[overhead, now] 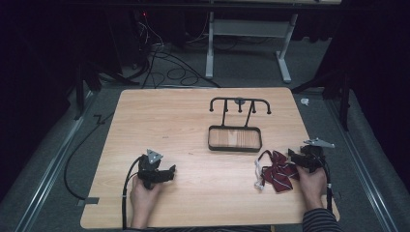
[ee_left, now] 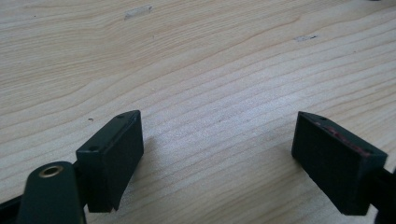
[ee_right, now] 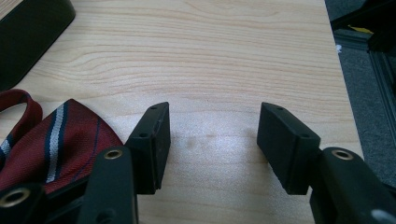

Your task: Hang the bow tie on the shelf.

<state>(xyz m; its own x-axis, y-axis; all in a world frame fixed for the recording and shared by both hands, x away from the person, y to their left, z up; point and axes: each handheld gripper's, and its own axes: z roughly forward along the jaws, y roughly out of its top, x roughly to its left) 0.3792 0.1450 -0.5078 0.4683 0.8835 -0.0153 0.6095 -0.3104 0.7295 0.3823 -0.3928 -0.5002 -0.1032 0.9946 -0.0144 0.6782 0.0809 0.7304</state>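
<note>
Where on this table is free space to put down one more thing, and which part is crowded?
Free: the wide left half of the table, beyond the left gripper, and the bare strip between both grippers. Crowded: the right side, where the black rack, the striped bow tie and the right gripper sit close.

Light wood desk point(overhead: 193, 121) on grey carpet point(overhead: 58, 159). Black cables point(overhead: 164, 63) tangled beyond its far edge, beside white table legs point(overhead: 210, 43). Surroundings dark.

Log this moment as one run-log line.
left claw: open, empty, over bare wooden table | right claw: open, beside dark red striped bow tie | black metal hook rack with tray base: untouched
</note>
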